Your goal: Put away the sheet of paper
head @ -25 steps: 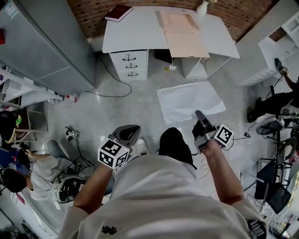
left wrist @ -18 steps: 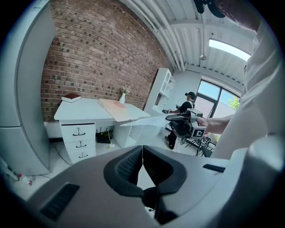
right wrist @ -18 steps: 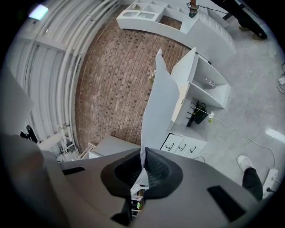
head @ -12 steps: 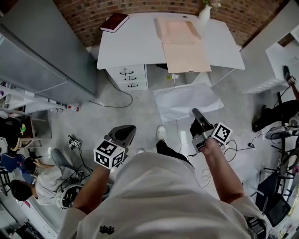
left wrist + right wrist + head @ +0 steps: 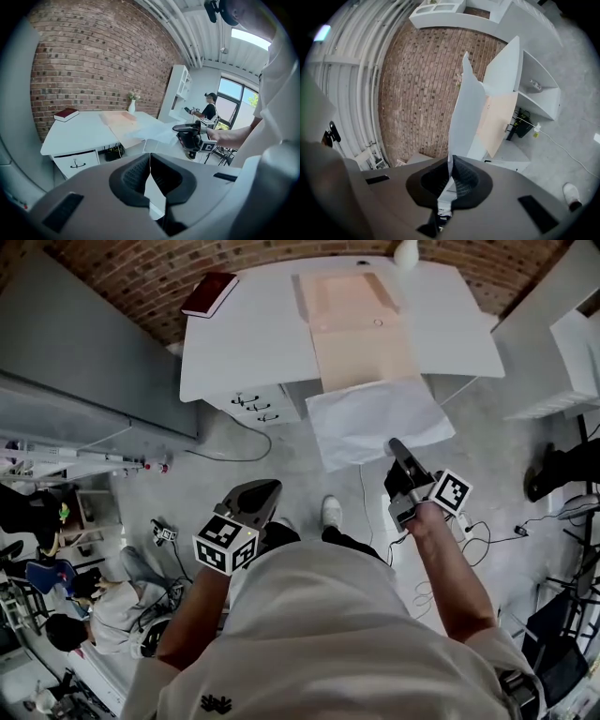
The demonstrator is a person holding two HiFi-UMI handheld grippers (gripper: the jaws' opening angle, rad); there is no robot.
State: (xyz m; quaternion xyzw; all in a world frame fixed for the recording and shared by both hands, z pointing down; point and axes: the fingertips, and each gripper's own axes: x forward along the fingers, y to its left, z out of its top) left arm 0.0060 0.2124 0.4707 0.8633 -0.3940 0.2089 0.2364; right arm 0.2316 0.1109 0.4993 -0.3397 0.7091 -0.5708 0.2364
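R gripper [image 5: 397, 452] jaws clamp near edge of sheet of paper [image 5: 375, 420], L gripper [image 5: 261, 493] jaws shut, empty, open floor [image 5: 300, 486] ahead; sheet's far edge now reaches desk [image 5: 253, 348] front edge, vs. well short earlier.

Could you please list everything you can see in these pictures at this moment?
sheet of paper: one, white, held by the right gripper in front of the desk
desk: one, white, against the brick wall
folder: one, beige, open on the desk
book: one, dark red, desk's left corner
vase: one, white, desk's back edge
drawer unit: one, white, under the desk
cabinet: one, grey, left of the desk
left gripper: one, grey, shut, empty
right gripper: one, grey, shut on the sheet of paper
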